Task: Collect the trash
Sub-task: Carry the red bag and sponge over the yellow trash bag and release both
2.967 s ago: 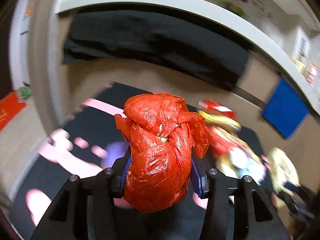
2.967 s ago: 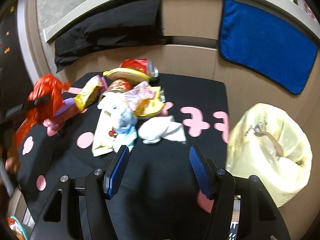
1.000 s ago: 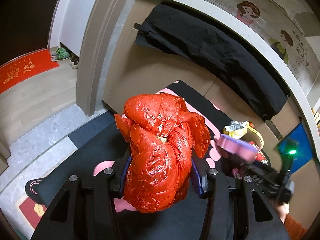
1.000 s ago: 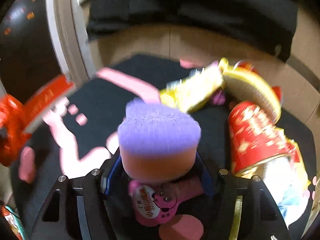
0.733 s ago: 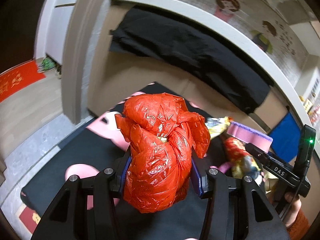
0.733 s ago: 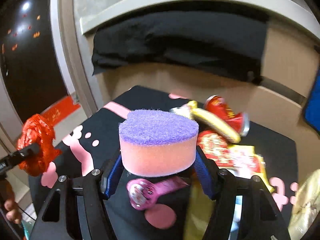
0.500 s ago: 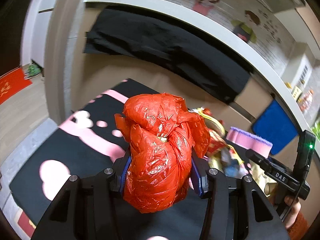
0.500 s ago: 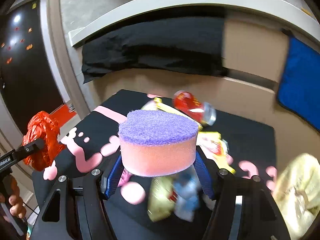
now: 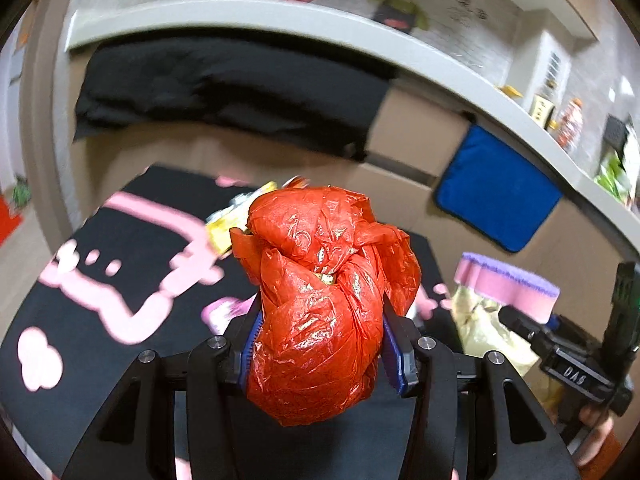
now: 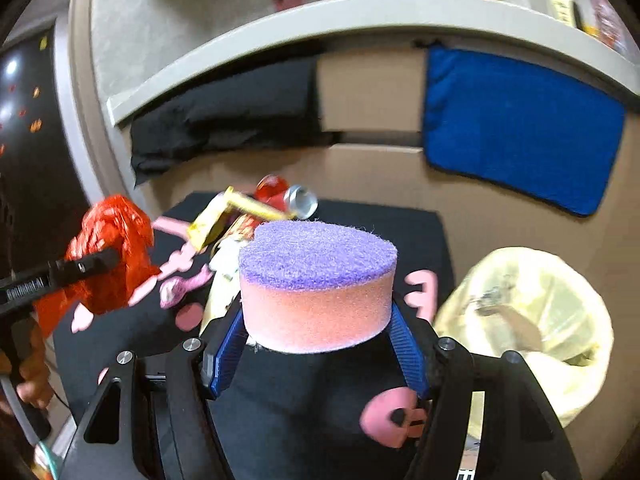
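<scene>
Trash is being held in both grippers. A crumpled red bag [image 9: 320,312] is being clamped by the left gripper [image 9: 322,344], centre of the left wrist frame. A round pink sponge with purple top [image 10: 316,280] is being gripped by the right gripper [image 10: 316,344], centre of the right wrist frame. More wrappers and a can [image 10: 296,200] are lying on the black mat [image 10: 360,232] behind. A pale yellow trash bag [image 10: 532,320] is sitting open at lower right, just beside the mat.
</scene>
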